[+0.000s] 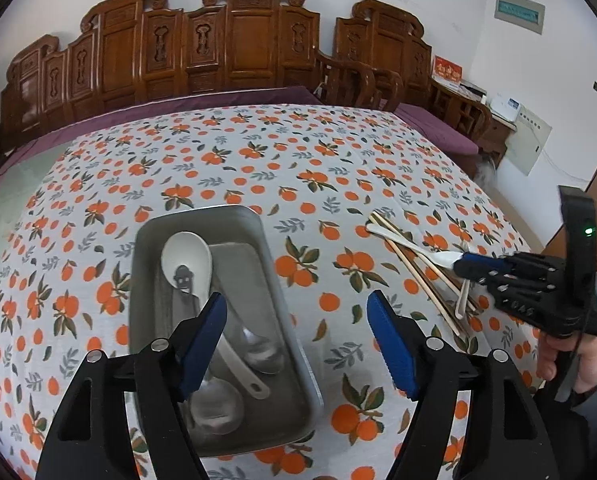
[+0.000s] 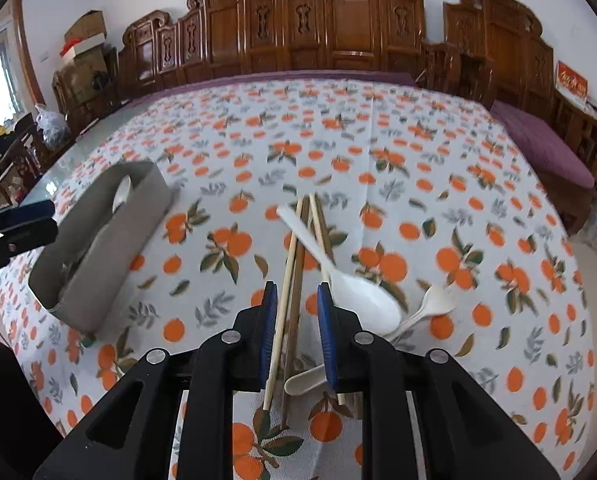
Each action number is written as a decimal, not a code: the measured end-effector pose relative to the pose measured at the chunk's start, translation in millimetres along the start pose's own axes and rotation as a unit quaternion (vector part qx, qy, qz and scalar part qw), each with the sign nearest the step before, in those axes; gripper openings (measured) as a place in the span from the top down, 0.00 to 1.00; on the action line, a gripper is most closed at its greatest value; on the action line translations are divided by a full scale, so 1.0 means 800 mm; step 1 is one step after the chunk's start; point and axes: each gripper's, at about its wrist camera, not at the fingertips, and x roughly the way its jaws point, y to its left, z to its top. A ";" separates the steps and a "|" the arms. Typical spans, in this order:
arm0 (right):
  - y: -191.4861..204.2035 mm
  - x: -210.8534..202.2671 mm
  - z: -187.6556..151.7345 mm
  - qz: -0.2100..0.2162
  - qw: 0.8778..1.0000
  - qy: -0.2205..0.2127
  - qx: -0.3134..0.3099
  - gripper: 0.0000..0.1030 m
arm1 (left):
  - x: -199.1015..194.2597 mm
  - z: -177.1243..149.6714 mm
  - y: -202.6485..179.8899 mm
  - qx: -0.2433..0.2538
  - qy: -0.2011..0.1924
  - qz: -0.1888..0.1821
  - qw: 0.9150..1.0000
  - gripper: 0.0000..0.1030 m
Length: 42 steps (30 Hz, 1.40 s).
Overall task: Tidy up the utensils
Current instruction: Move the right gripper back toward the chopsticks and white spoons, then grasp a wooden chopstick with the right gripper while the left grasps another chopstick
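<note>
Reaching down over the loose pile on the orange-print tablecloth [image 2: 378, 168], the right gripper [image 2: 297, 334] has its blue pads partly open, set either side of the chopsticks [image 2: 288, 276] and not pressing on anything I can make out. The pile holds several wooden chopsticks crossed with two white plastic spoons: a large one [image 2: 354, 292] lying over the sticks and a smaller one [image 2: 426, 310] just beside its bowl. A third white handle end [image 2: 304, 382] shows between the pads.

The left gripper [image 1: 296, 338] hangs wide open above the metal tray [image 1: 146, 248], holding nothing. Inside the tray lie a white spoon [image 1: 188, 258] and at least two steel spoons (their bowls overlap, so the exact count is hard to tell).

By my judgement the chopsticks are light, stiff and smooth, so they will likely roll or scissor apart if pinched near one end; a hold close to the middle, across the sticks together, looks safest. The large plastic spoon resting on top will probably slide off once they rise. It is light too and not fragile, best taken by its flat handle.
</note>
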 end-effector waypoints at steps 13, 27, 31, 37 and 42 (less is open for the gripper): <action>0.004 0.042 -0.009 -0.011 0.999 0.046 -0.001 0.88 | 0.008 -0.006 -0.025 0.022 0.006 -0.003 1.000 0.33; 0.037 0.041 -0.010 0.023 0.999 0.045 -0.018 0.94 | 0.009 -0.011 -0.037 0.030 0.008 0.002 1.000 0.33; 0.039 0.021 -0.006 0.046 0.999 0.017 -0.008 0.94 | 0.011 -0.015 -0.044 0.036 0.009 0.010 0.999 0.33; 0.026 -0.003 0.002 0.053 0.998 -0.022 0.005 0.94 | 0.017 -0.016 -0.058 0.038 0.014 0.011 0.999 0.33; 0.008 -0.004 0.005 0.050 0.998 -0.031 0.011 0.94 | 0.028 -0.012 -0.074 0.044 0.024 0.013 0.999 0.33</action>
